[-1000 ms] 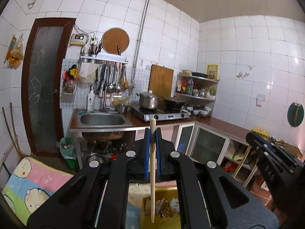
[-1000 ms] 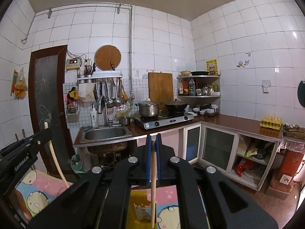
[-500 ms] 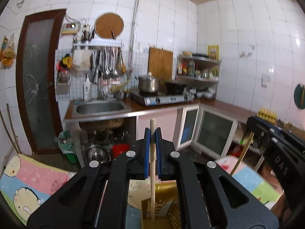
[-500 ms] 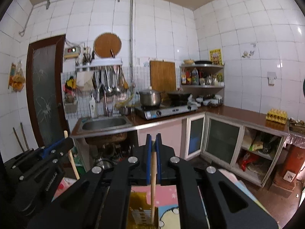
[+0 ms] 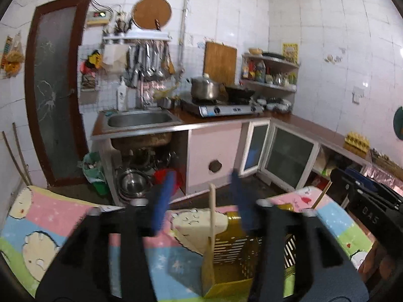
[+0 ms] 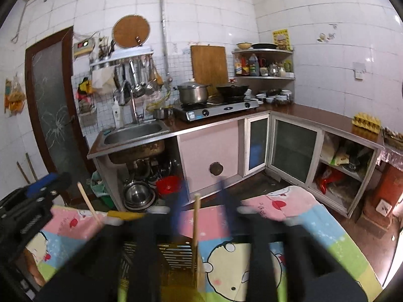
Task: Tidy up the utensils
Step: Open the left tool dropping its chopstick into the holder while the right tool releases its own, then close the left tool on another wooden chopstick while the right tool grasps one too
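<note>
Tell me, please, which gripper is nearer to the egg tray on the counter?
Right. The right gripper is on the egg tray's side of the mat; the left gripper is beyond it, toward the door.

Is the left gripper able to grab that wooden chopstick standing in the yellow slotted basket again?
Probably yes: left gripper is open, its blue fingers either side of the wooden chopstick, nothing between.

White-tiled walls [image 6: 314, 20]; brown door [image 6: 53, 105] at left; steel sink [image 6: 133, 130] in L-shaped counter [image 6: 314, 115]; glass-fronted cabinets [image 6: 293, 148] below.
</note>
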### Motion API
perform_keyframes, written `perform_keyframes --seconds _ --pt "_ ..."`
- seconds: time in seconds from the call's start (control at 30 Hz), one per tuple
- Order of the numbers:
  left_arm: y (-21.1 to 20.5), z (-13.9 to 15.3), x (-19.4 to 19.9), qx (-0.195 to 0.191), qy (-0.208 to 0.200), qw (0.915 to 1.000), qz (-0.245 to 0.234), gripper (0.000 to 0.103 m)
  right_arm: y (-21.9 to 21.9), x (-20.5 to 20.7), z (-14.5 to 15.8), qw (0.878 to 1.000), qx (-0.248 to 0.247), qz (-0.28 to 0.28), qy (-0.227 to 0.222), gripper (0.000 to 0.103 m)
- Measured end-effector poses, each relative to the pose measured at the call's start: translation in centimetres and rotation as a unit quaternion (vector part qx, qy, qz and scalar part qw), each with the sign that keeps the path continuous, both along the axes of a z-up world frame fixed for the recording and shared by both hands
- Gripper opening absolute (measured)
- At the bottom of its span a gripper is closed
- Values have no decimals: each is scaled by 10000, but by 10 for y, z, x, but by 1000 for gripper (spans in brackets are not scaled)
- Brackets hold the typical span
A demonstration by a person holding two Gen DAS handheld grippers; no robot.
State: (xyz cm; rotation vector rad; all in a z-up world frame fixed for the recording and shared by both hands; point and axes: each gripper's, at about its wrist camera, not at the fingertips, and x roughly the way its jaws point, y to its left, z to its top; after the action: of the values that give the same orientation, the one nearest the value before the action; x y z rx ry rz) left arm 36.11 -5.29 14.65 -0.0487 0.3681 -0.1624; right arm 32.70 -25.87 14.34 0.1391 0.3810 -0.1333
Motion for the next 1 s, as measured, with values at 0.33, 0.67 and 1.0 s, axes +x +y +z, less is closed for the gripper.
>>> perform_keyframes --seconds 0.33,0.67,1.0 --pt "49 10 -66 -14 -13 9998 201 98 1 -70 -7 9990 -210 -97 390 59" --pt "62 -77 -74 335 1011 9938 314 98 8 -95 -111 9877 19 -268 1543 59" --pt "67 -159 -67 474 1892 9795 513 98 25 -102 -176 9772 116 -329 2093 59"
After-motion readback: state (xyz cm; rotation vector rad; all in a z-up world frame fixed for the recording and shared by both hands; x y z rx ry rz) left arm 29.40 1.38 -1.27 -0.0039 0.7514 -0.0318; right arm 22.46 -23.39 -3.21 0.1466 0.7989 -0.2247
